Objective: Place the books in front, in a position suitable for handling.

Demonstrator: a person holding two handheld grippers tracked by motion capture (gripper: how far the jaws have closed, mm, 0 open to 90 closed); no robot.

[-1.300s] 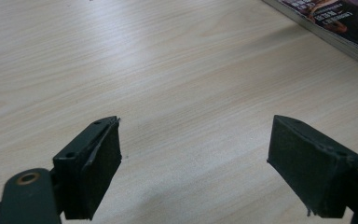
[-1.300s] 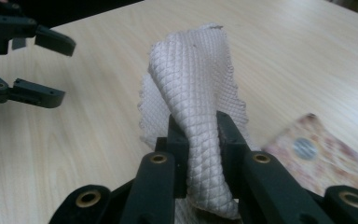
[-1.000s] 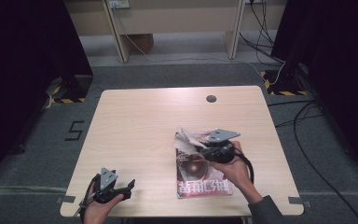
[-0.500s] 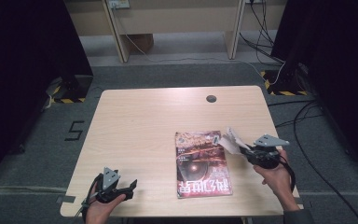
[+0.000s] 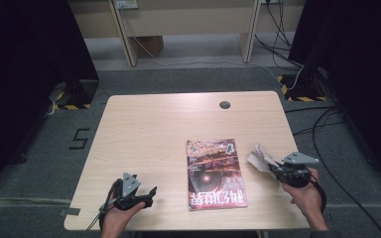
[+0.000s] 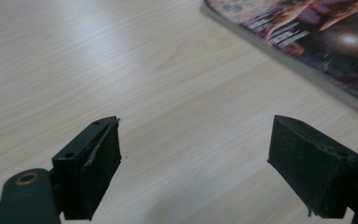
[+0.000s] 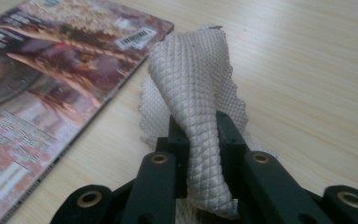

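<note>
A magazine with a dark red cover lies flat on the wooden table, right of centre. Its corner with a barcode appears as the magazine in the right gripper view. To its right my right gripper is shut on a white quilted cloth, which stands up bunched between the jaws. The cloth hangs just off the magazine's right edge. At the table's front left my left gripper rests low and open, nothing between its pads. The magazine edge lies ahead to its right.
A small dark round hole sits near the table's far edge. Cables run over the floor on the right, and desk legs stand behind the table.
My right gripper has carried the white cloth off the magazine's cover to the right, to beside its right edge. The left gripper has stayed put.
</note>
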